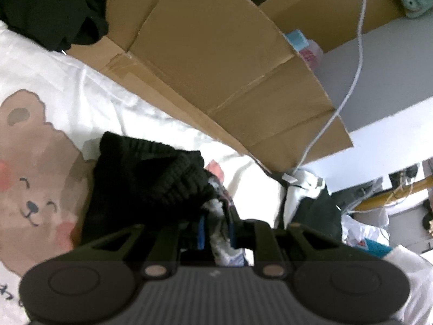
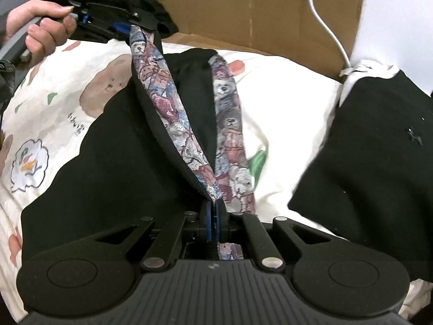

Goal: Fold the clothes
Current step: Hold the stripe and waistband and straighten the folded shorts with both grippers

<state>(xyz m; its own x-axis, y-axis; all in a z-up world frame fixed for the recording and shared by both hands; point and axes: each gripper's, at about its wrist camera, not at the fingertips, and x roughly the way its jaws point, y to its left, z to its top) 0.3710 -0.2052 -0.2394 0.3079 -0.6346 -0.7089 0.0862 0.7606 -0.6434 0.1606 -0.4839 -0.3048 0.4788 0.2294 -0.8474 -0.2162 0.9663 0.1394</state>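
A black knit garment [image 2: 113,146] with a bear-patterned woven trim [image 2: 173,113] lies on a white bedsheet [image 2: 286,103] printed with cartoon bears. My right gripper [image 2: 213,216] is shut on the near end of the patterned trim. My left gripper [image 2: 127,28], held by a hand, is shut on the far end of the same trim and lifts it off the bed. In the left wrist view the left gripper [image 1: 216,230] pinches patterned fabric [image 1: 219,216] beside the black ribbed knit [image 1: 151,178].
A flattened cardboard box [image 1: 230,62] stands along the bed's far side, also seen in the right wrist view [image 2: 257,13]. A white cable [image 1: 351,81] hangs over it. Another black garment [image 2: 373,162] lies to the right, and dark clothes [image 1: 48,5] are piled at the far left.
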